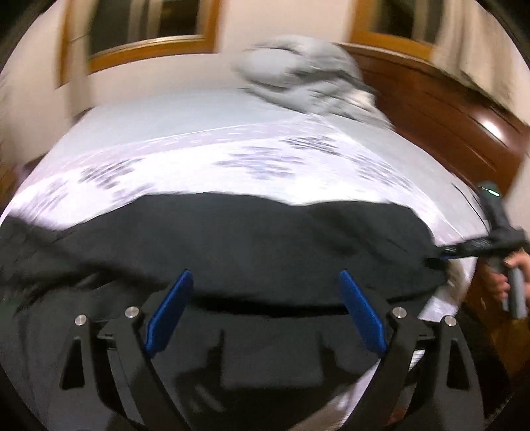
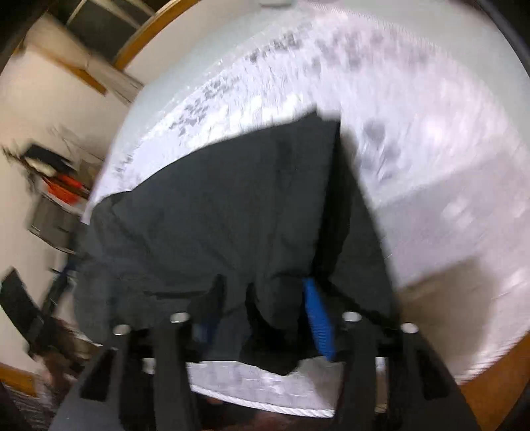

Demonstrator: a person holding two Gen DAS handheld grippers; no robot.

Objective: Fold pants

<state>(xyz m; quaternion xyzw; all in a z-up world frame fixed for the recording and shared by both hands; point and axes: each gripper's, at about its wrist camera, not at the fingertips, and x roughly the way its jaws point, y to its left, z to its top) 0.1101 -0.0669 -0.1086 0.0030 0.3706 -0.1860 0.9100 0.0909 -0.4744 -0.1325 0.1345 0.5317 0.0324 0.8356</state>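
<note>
My left claw [image 1: 265,308] stands wide apart with nothing between its blue pads, hanging over the black pants [image 1: 248,238] spread along the near edge of the bed [image 1: 198,139]. My right claw [image 2: 261,318] is about half spread, pants cloth bunched between its fingers; whether it pinches, I cannot tell

A bed [image 1: 232,139] is covered by a pale sheet printed with blurred grey patches. A heap of grey cloth [image 1: 298,76] is piled at its far side, next to a dark wooden headboard [image 1: 440,109]. Wood-framed windows [image 1: 142,30] are set in the cream wall behind. In the right wrist view, a cluttered shelf with red items [image 2: 63,189] is seen beside the bed.
</note>
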